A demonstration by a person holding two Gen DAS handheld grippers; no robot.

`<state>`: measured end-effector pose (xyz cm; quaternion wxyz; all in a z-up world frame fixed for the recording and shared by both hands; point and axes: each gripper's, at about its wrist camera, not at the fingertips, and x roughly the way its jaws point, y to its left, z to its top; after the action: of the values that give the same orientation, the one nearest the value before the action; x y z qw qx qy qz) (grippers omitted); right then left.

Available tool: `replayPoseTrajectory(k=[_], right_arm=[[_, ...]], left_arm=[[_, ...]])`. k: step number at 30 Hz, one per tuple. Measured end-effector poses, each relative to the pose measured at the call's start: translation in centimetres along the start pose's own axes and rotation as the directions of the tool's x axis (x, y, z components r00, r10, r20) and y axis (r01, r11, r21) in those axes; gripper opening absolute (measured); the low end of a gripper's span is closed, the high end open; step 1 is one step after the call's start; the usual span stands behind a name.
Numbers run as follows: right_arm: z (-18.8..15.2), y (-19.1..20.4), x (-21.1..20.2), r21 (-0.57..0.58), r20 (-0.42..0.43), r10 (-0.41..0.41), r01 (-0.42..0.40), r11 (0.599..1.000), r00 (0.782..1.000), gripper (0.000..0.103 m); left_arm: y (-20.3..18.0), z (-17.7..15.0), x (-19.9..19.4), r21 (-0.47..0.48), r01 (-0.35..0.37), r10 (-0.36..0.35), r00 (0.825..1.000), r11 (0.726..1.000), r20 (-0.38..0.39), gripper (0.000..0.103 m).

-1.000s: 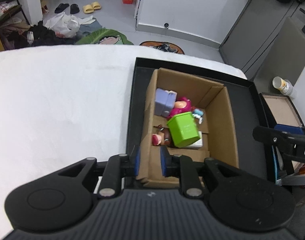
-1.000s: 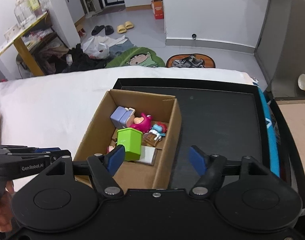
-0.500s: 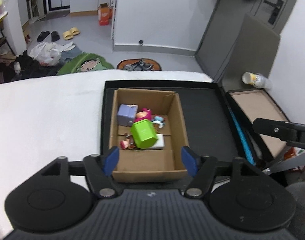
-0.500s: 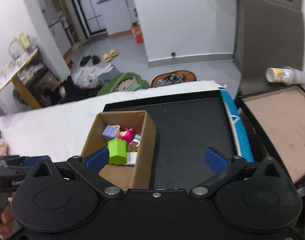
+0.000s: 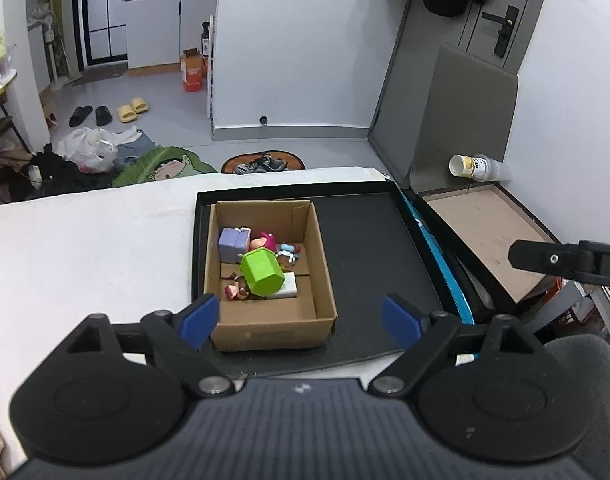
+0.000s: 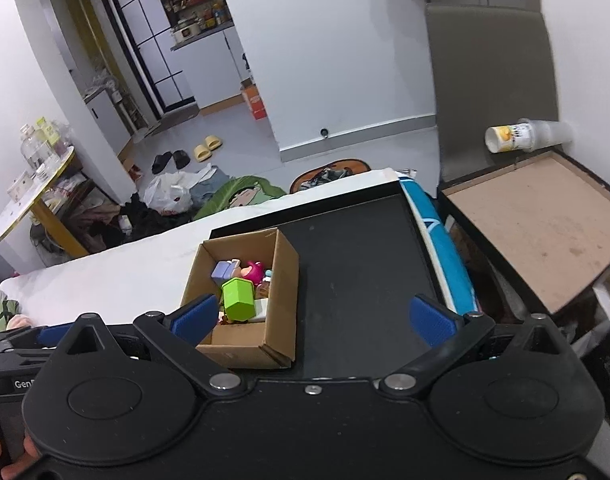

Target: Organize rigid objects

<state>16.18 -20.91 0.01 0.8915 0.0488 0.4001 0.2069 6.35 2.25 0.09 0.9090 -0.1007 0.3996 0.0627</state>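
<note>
From the left wrist, the left claw point(image 5: 300, 318) is wide open and holds nothing. The toys sit in the cardboard box point(image 5: 265, 332) on the black tray point(image 5: 369, 240).

From the right wrist, the right claw point(image 6: 313, 318) is wide open and empty too. The green block point(image 6: 238, 298) lies on top and might tip out if the box gets bumped.

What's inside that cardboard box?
The cardboard box holds a green container, a lilac block, a pink toy, small figures and a white piece. Whatever lies beneath the green container is hidden.
</note>
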Motion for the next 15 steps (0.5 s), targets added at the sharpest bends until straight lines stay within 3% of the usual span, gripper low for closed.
replayPoseTrajectory(k=[8, 15], right_arm=[[-1.5, 0.0, -2.5, 0.002, 0.032, -0.050, 0.050, 0.999, 0.998, 0.103], [-2.9, 0.1, -3.9, 0.004, 0.047, -0.033, 0.033, 0.999, 0.998, 0.103]], left_arm=[[-1.3, -1.9, -2.9, 0.041, 0.001, -0.002, 1.000, 0.999, 0.011, 0.092], [-1.8, -3.5, -4.9, 0.076, -0.015, 0.013, 0.999, 0.997, 0.036, 0.093]])
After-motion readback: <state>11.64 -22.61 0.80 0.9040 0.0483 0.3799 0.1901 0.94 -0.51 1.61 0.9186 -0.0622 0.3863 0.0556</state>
